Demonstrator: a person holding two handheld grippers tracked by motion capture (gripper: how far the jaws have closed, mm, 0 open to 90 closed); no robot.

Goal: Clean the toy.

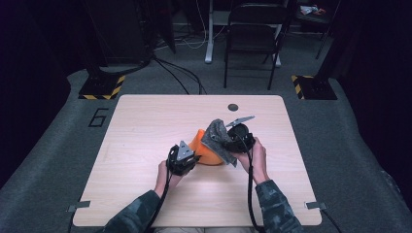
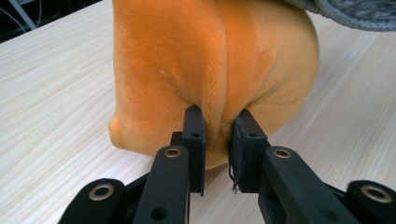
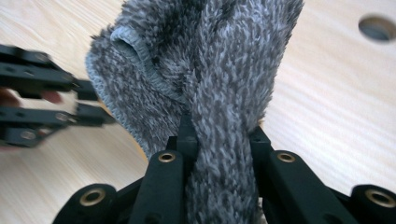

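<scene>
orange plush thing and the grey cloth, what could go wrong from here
1. The left gripper pinches only a small fold at the bottom edge of the orange plush thing; a pull could slide the soft pile out of its fingers.
2. The right gripper holds the grey cloth bunched up, draped over the plush; dragging may tug it off unevenly.
3. The two grippers sit close together and might bump.
</scene>
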